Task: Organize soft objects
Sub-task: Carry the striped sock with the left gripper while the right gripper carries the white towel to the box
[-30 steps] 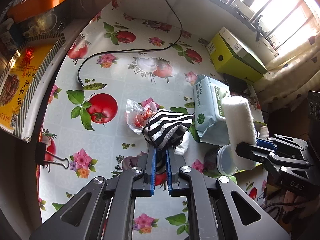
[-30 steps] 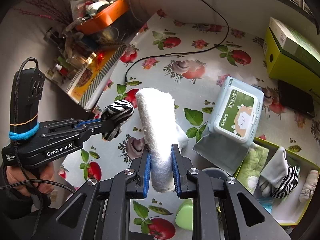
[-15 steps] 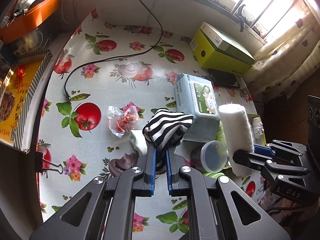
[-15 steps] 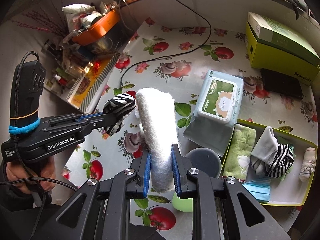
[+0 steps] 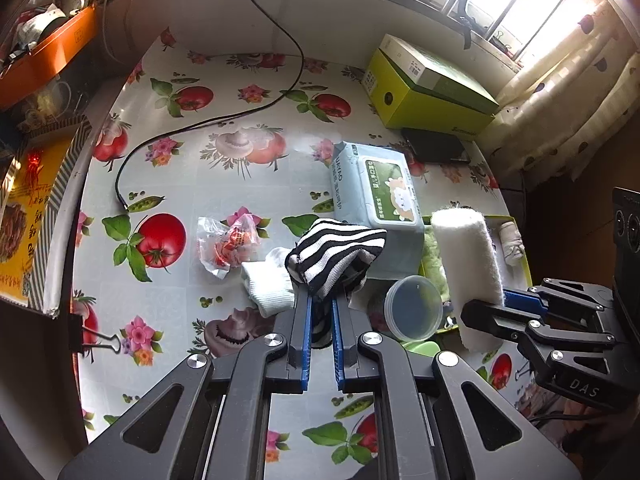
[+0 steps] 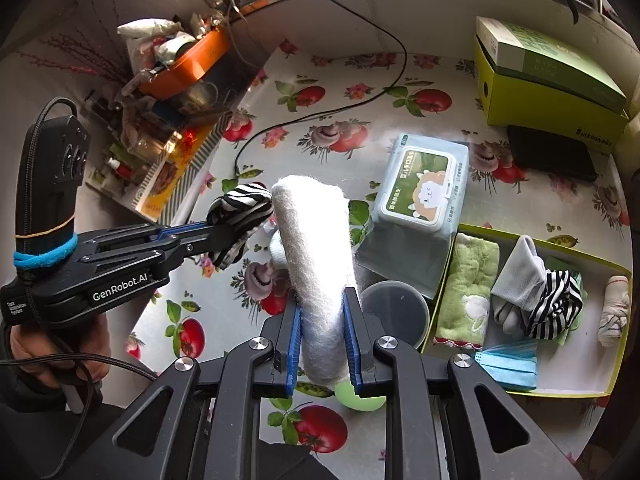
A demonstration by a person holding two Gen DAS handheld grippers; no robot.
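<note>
While the left claw pinches a striped sock above the table, a white sock lies just left of it. Right claw clamps a white towel roll; the tray sits to its right.

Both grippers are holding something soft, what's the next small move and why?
Probably carry the rolled white fluffy towel in the right gripper rightward over the yellow-green tray, since its jaws already clamp it and the tray's near middle looks bare.
</note>
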